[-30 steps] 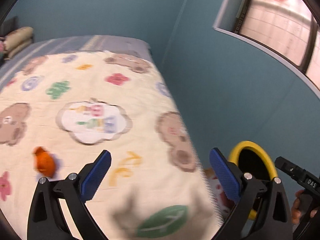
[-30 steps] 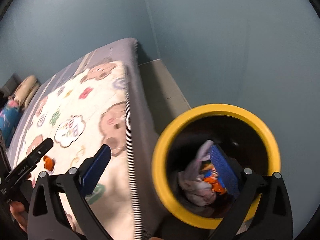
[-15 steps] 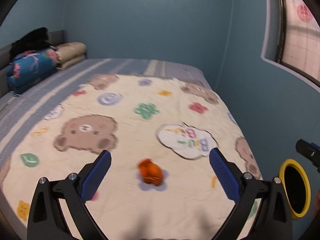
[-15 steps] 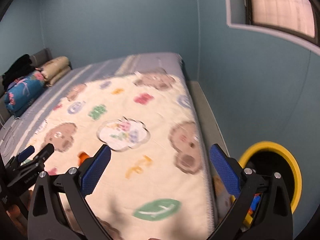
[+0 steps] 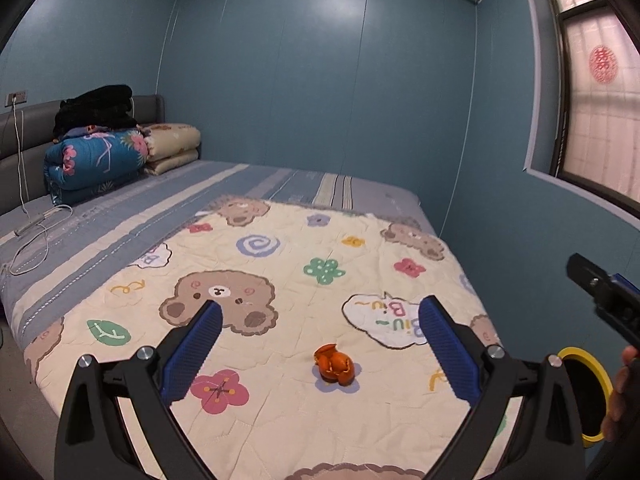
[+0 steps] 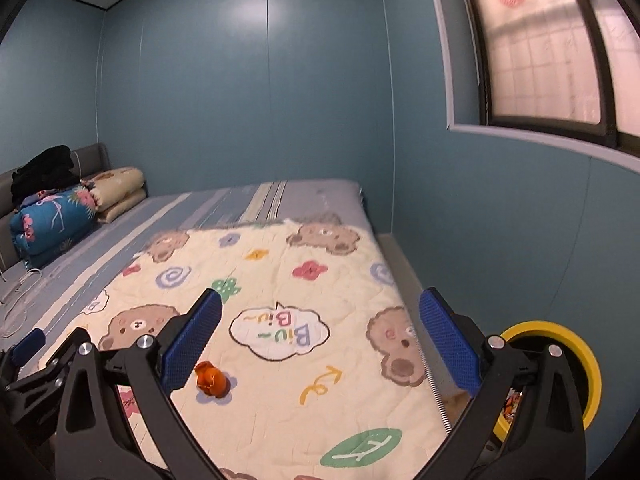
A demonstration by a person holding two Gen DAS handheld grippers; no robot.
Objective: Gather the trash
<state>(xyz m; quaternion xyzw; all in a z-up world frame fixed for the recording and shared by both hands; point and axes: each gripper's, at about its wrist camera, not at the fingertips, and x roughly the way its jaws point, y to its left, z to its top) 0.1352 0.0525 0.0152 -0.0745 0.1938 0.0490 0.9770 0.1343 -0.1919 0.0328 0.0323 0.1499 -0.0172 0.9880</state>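
An orange crumpled piece of trash lies on the cream cartoon quilt, on a purple flower print. It also shows in the right wrist view. My left gripper is open and empty, above the quilt with the trash between its blue pads. My right gripper is open and empty over the quilt's right side. A yellow-rimmed black bin stands on the floor right of the bed and also shows in the left wrist view. It holds some trash.
Folded blankets and a black garment are stacked at the headboard. A white cable lies on the striped sheet. Blue walls close in behind and right of the bed. A window sits above the bin.
Both grippers have swung up and left, from the bin and bed edge to a level view over the bed. The orange trash now sits between the left gripper's pads.
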